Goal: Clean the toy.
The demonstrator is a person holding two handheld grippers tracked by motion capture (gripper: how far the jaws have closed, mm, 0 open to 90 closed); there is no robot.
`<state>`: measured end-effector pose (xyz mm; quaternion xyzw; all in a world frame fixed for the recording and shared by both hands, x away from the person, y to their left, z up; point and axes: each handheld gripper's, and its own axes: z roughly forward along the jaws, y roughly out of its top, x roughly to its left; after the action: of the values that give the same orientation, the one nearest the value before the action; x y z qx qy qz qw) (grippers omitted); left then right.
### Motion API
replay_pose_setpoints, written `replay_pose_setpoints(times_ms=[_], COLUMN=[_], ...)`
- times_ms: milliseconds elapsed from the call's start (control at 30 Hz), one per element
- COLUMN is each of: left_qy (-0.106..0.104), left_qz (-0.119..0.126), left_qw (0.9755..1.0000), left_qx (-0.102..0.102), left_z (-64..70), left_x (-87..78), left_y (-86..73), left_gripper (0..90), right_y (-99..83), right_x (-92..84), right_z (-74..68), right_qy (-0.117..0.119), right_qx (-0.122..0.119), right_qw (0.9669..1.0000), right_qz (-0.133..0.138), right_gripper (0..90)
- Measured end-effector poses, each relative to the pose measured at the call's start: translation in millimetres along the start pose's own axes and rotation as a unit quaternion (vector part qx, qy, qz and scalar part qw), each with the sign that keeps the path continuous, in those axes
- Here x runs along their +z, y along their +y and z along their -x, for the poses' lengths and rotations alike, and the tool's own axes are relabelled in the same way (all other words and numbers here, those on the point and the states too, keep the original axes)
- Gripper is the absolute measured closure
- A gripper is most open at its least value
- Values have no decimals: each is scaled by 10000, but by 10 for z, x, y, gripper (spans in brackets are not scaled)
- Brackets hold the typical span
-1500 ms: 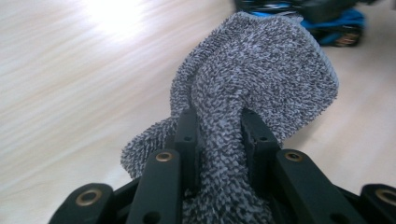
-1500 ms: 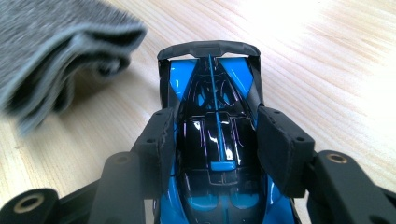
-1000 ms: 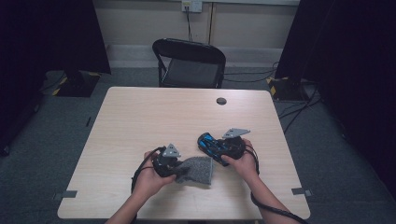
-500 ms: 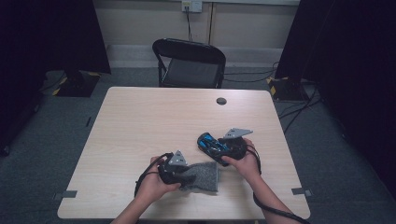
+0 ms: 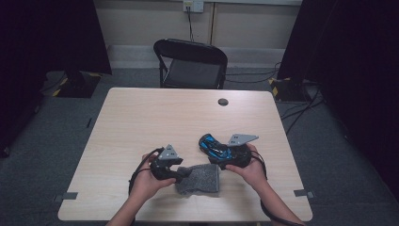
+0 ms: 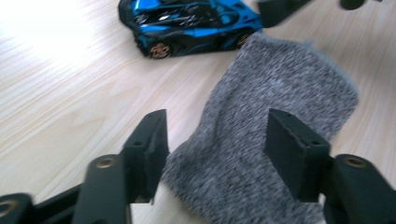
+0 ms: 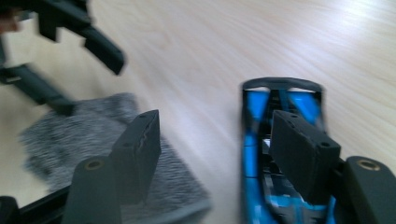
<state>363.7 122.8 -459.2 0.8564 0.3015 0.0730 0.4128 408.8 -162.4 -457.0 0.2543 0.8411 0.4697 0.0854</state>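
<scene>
1. Grey knit sock [image 5: 201, 178] lies flat on the table [image 5: 141, 117], near its front edge, between the two hands.
2. Just beyond the sock, toward the right, stands a blue toy car [image 5: 214, 147] on the wood; in the left gripper view the car [image 6: 187, 23] is close to the far corner of the sock [image 6: 275, 121].
3. Left gripper [image 6: 212, 140] has its jaws apart. They have just been opening, and the sock's near end lies between them, but the pads do not press on it.
4. Right gripper [image 7: 224, 144] also has its jaws apart, a little wider than a second ago. One jaw stands over the car [image 7: 280, 154] and the other over the edge of the sock [image 7: 93, 140]. Nothing is clamped.
5. I judge that the step in hand is a release: the sock is put down and both grippers let go.
6. If the car should go into the sock, the next move calls for a new grip on the sock's opening with the left gripper, and a clean pinch across the narrow car body with the right one, without pushing the car away.
</scene>
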Motion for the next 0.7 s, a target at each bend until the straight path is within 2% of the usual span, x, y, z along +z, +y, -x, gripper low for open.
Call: replay_pose_setpoints(times_ms=[167, 200, 300, 400, 500, 700], left_qy=[87, 87, 106, 152, 174, 230], left_qz=[-10, -10, -58, -15, 0, 54], left_qw=[9999, 9999, 9999, 9999, 9998, 9997], left_qx=[-83, -83, -7, -68, -55, -25], left_z=[-34, -34, -35, -50, -62, -85], left_x=[31, 31, 62, 64, 56, 45], left_y=[-52, -52, -62, -70, -72, -56], left_gripper=[423, 411, 384, 366, 353, 322], right_y=[-13, -25, -68, -135, -218, -352], right_x=[17, 29, 72, 127, 176, 233], right_z=[-165, -208, -314, -388, -428, -459], right_qy=[384, 544, 771, 954, 1012, 929], right_qx=[-230, -277, -367, -438, -499, -684], right_qw=[9990, 9981, 9962, 9941, 9928, 9908], right_qz=[-88, -81, -147, -268, -404, -705], right_gripper=[402, 415, 417, 418, 412, 412])
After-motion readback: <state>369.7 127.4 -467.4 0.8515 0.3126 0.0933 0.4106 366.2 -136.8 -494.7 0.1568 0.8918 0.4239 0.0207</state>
